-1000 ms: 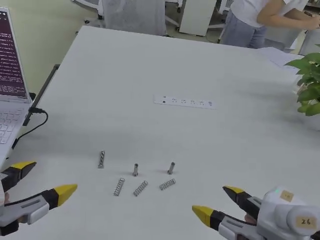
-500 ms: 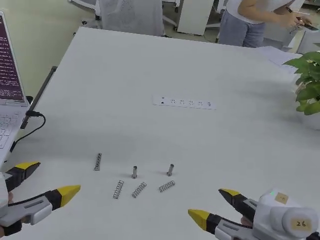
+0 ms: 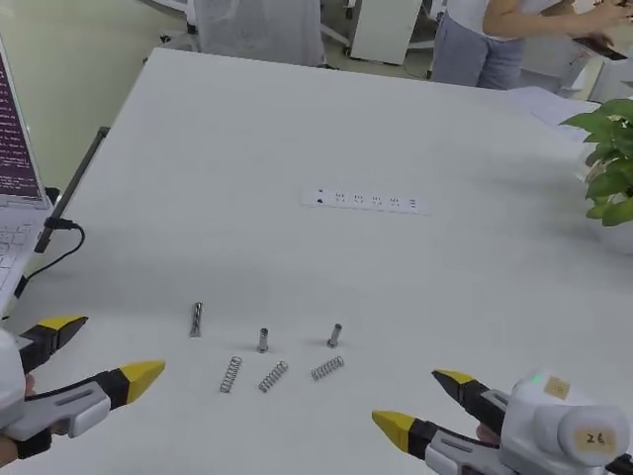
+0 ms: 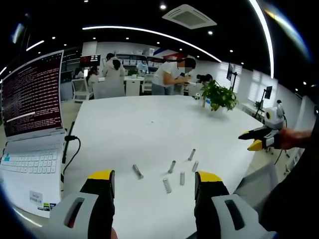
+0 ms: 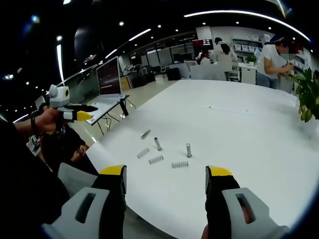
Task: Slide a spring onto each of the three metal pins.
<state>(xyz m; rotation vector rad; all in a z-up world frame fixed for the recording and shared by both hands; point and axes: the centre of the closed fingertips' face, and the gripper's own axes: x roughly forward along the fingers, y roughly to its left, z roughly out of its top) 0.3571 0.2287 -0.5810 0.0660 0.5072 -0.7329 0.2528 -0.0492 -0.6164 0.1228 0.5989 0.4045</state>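
Three small metal pins are on the white table: one lies flat (image 3: 197,319), and two stand upright (image 3: 263,339) (image 3: 334,334). Just in front of them lie three loose springs (image 3: 230,374) (image 3: 273,376) (image 3: 328,368). My left gripper (image 3: 102,348) hovers open at the near left, well short of the parts. Also open and holding nothing, my right gripper (image 3: 423,400) is at the near right. In the left gripper view the pins (image 4: 172,166) and springs (image 4: 166,185) lie ahead of the gripper (image 4: 154,177). From the right gripper (image 5: 166,171) they lie ahead too (image 5: 158,144) (image 5: 156,159).
An open laptop (image 3: 15,178) with a black cable (image 3: 59,237) sits at the table's left edge. A white power strip (image 3: 363,201) lies mid-table. A green plant (image 3: 608,158) stands at the right. A person (image 3: 495,30) stands beyond the far edge.
The head view has shifted a little. Pins and springs lie where they were, and both grippers stay open in about the same places.
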